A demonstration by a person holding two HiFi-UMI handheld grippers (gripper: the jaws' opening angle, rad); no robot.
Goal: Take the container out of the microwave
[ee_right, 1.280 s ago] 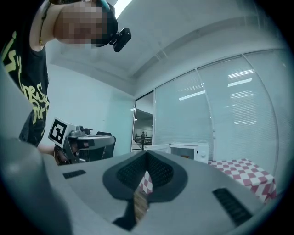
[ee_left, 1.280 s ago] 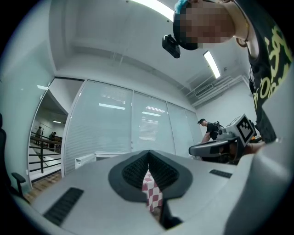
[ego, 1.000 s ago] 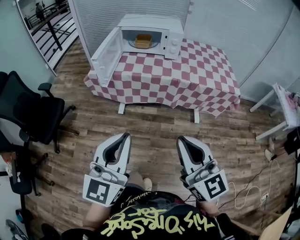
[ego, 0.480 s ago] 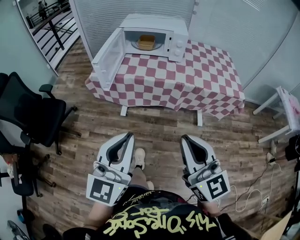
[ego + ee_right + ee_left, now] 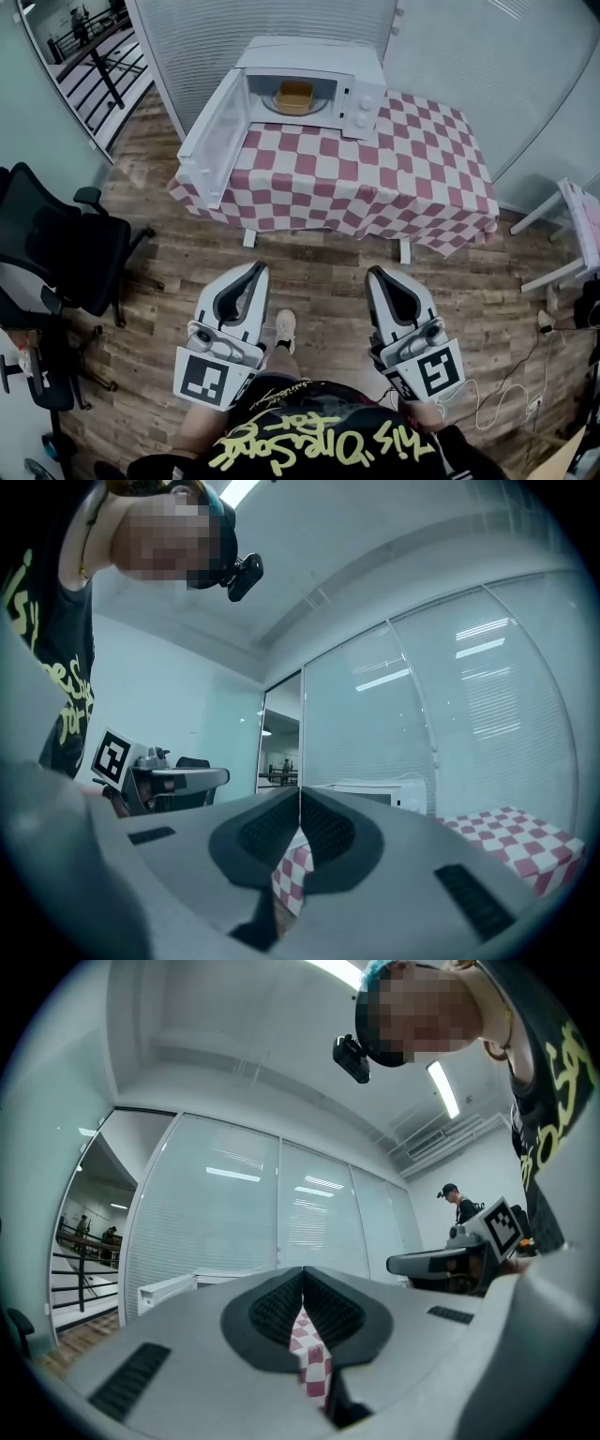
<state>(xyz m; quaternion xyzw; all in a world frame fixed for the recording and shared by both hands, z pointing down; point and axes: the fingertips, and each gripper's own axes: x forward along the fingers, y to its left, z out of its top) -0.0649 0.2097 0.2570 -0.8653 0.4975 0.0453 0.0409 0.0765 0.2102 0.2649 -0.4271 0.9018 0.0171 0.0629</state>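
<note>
A white microwave [image 5: 361,80] stands at the far left of a table, its door [image 5: 211,136] swung wide open to the left. Inside on the turntable sits a tan container [image 5: 294,95]. My left gripper [image 5: 254,271] and right gripper [image 5: 377,275] are held side by side over the wooden floor, well short of the table. Both are shut with nothing between the jaws. In the left gripper view [image 5: 302,1274] and the right gripper view [image 5: 299,794] the tips meet, with only checked cloth showing below them.
The table wears a red-and-white checked cloth [image 5: 375,178]. A black office chair [image 5: 56,253] stands at the left. A white table [image 5: 572,225] and loose cables [image 5: 511,384] lie at the right. Glass partitions back the scene.
The table and microwave have come nearer and sit larger in the head view. Both grippers have moved forward with the person, staying shut.
</note>
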